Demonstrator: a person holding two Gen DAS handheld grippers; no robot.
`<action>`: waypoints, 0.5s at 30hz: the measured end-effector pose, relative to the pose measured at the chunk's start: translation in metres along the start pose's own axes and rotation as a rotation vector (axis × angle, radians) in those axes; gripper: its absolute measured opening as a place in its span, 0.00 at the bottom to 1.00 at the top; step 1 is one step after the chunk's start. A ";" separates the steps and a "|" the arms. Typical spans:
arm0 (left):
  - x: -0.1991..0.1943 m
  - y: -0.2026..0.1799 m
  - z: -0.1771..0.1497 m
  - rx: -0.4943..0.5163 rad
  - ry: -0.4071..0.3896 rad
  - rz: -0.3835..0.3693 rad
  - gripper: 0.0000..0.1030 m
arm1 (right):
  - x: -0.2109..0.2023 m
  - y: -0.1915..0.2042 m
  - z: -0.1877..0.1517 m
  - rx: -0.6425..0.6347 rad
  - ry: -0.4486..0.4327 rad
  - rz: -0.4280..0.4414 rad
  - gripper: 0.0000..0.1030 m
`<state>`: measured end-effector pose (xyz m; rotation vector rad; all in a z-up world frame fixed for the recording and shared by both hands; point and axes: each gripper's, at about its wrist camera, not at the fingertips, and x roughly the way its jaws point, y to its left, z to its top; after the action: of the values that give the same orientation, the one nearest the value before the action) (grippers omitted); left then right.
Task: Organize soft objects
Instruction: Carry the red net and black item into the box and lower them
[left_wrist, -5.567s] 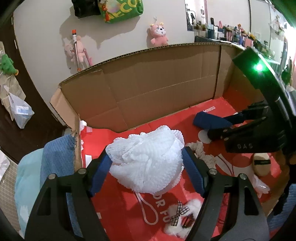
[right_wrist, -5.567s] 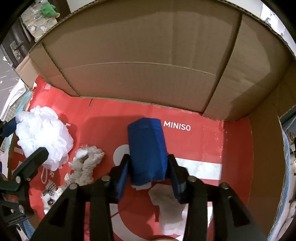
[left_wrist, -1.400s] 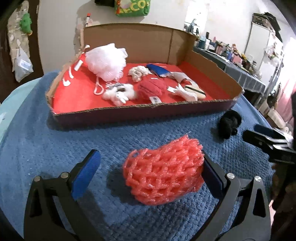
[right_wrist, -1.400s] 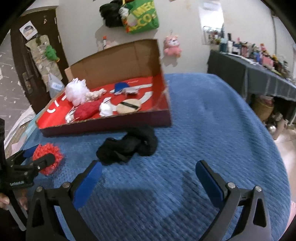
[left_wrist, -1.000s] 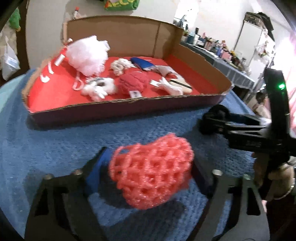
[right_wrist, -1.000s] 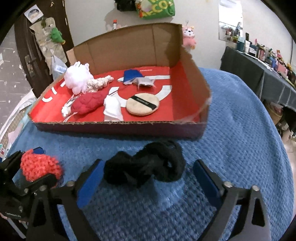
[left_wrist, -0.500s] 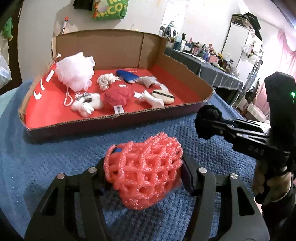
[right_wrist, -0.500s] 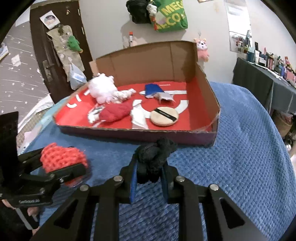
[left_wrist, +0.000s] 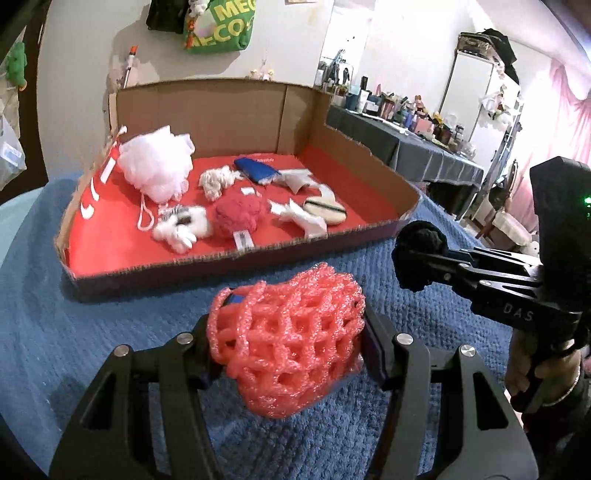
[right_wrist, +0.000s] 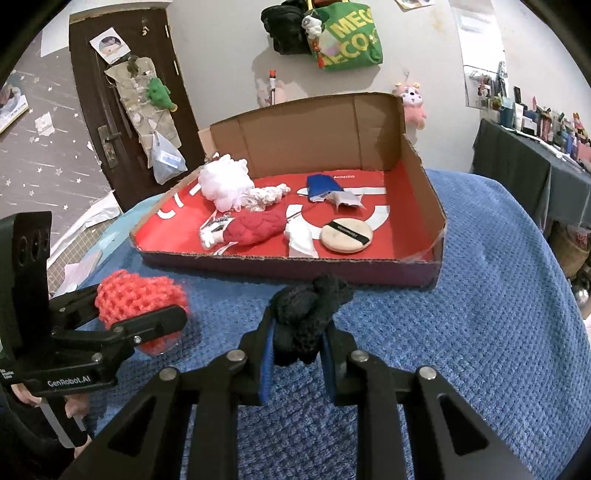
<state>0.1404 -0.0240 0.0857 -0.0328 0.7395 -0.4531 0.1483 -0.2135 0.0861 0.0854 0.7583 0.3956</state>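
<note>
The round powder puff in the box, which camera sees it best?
The right wrist view. There the powder puff lies whole in the box, its black band facing up. In the left wrist view the puff looks flatter, and crumpled white paper covers its near edge.

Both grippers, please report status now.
Left gripper shut on red foam net. Right gripper shut on black knitted bundle. Open cardboard box with red floor ahead; path clear.
</note>
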 end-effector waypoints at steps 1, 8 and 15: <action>-0.001 0.001 0.004 0.005 -0.006 -0.002 0.56 | -0.002 0.000 0.003 0.001 -0.010 0.004 0.22; 0.016 0.013 0.075 0.049 -0.017 -0.008 0.56 | -0.004 -0.008 0.058 -0.005 -0.071 -0.002 0.22; 0.075 0.031 0.152 0.126 0.062 0.053 0.56 | 0.055 -0.014 0.145 -0.065 0.004 -0.060 0.23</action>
<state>0.3007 -0.0464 0.1446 0.1190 0.7696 -0.4514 0.2877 -0.1962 0.1526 0.0006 0.7501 0.3629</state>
